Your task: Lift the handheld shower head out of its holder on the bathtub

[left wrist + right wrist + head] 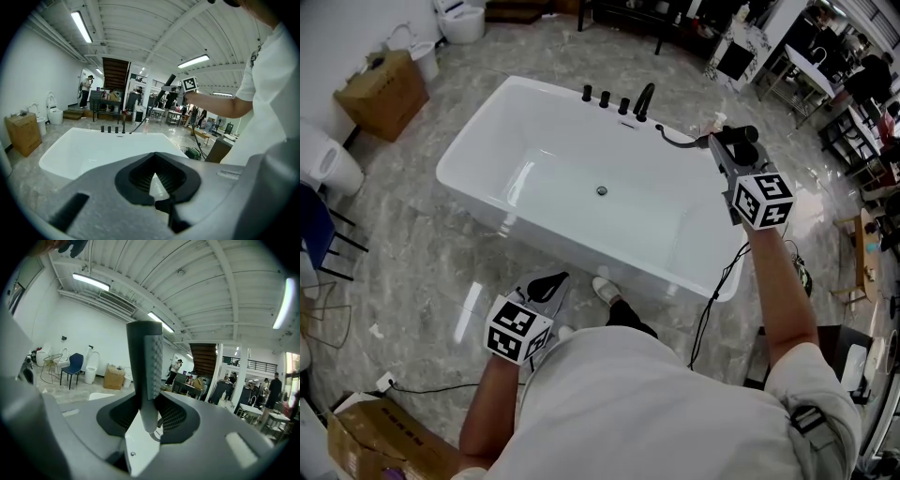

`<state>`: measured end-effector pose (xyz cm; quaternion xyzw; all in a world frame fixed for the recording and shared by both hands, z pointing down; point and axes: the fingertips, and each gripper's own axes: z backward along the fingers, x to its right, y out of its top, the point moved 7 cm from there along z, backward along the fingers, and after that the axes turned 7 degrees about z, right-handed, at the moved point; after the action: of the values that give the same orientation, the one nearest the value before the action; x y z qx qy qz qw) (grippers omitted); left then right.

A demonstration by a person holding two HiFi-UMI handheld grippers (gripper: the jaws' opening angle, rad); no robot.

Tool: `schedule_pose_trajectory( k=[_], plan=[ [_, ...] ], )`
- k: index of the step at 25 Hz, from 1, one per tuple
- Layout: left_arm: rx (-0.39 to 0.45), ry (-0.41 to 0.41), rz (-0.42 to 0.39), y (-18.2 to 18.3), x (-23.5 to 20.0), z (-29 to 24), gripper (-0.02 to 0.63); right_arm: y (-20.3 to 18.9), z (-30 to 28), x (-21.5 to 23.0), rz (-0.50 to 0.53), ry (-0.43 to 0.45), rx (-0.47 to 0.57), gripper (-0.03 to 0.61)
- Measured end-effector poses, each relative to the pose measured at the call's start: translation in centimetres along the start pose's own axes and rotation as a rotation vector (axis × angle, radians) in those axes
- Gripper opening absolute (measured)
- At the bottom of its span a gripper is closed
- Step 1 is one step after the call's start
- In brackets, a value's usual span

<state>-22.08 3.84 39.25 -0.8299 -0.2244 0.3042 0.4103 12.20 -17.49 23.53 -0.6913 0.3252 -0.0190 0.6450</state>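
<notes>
Grey and ribbed down one side, the shower head [146, 366] stands upright between the jaws of the right gripper [149, 417], which are clamped on its lower part. Its rounded bottom end shows just above a white patch of tub edge, and a thin hose [158, 431] curls away from it there. Seen from the head view, the shower head [741, 134] sits in the right gripper [727, 150] over the far right corner of the bathtub [478, 141]. The black hose [680, 142] runs from it back to the tub's far rim.

On that rim stands a curved black spout [644, 100], with a row of three black knobs [605, 98] beside it. The tub is white and glossy, with a small drain [602, 190] in the middle of its floor.

The left gripper [546, 284] is held low on the near side of the tub, well apart from the fittings. In its own view the left gripper [157, 185] has its jaws drawn together with nothing gripped.

A cardboard box [382, 94] sits on the grey marbled floor [422, 272] beyond the tub's left end.
</notes>
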Motion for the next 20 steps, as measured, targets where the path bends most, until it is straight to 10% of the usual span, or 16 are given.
schedule_pose_trajectory(
  k=[20],
  plan=[
    [0.003,0.005,0.008,-0.45,0.68,-0.23,0.006,-0.63,1.03,0.75,-0.001,-0.01,-0.004,0.146]
  ],
)
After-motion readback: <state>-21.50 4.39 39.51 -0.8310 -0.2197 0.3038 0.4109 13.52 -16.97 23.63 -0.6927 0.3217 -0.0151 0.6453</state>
